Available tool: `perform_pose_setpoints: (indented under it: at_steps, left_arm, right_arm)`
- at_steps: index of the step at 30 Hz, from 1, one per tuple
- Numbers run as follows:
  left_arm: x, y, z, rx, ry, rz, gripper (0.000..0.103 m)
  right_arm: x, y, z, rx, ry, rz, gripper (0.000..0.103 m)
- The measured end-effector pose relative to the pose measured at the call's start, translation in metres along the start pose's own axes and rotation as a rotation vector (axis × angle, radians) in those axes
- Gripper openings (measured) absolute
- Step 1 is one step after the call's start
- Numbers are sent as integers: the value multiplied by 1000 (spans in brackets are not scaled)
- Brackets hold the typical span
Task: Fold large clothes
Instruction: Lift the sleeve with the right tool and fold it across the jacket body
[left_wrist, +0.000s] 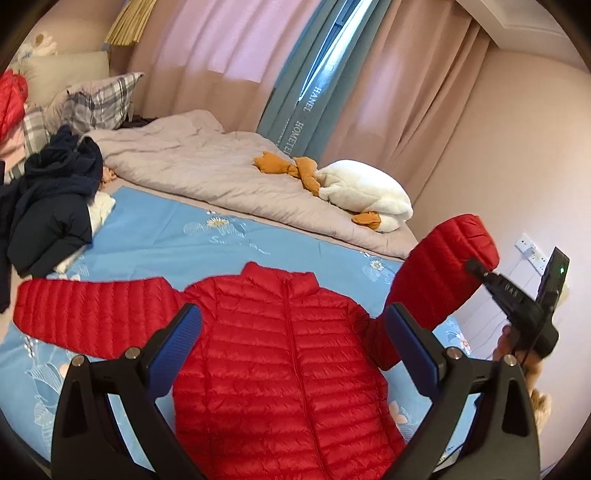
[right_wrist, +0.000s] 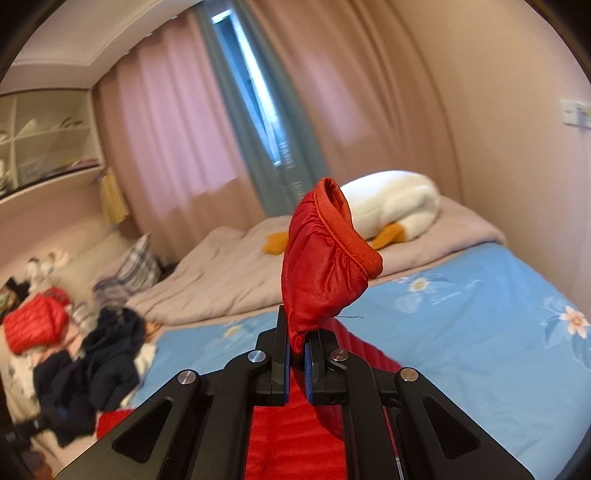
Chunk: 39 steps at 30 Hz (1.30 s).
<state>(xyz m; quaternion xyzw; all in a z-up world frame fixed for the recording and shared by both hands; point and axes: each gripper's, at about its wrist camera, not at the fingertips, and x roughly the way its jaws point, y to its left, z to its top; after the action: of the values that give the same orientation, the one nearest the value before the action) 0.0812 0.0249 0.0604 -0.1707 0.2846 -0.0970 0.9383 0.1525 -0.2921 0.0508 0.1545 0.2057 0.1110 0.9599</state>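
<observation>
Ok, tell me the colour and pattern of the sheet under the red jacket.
Light blue sheet with white daisy prints, clearest in the left wrist view.

I see the red quilted puffer jacket (left_wrist: 288, 369) lying front up and zipped on the blue floral bed sheet (left_wrist: 177, 236), collar toward the far side. One sleeve (left_wrist: 92, 314) lies flat, stretched out sideways; the other sleeve (right_wrist: 325, 266) is lifted off the bed, its cuff pinched in my right gripper (right_wrist: 296, 354)

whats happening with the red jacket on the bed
A person is folding a red puffer jacket spread front-up on the blue floral sheet. The right gripper is shut on one sleeve's cuff, lifted off the bed. The left gripper hovers open above the jacket, holding nothing.
</observation>
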Motion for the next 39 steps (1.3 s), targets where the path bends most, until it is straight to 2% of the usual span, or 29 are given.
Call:
perform_pose_setpoints:
  at_steps: [5, 11, 32, 39]
  left_arm:
    - [-1, 2, -3, 7, 4, 28, 100]
    - [4, 16, -12, -4, 30, 79, 100]
    - [32, 67, -40, -84, 123, 161, 100]
    - [39, 87, -47, -117, 149, 193, 99]
  right_arm:
    - [13, 21, -16, -17, 56, 77, 7]
    - [27, 40, -32, -47, 121, 126, 7]
    - [65, 83, -93, -78, 331, 222, 7]
    - [88, 96, -123, -85, 461, 260, 7]
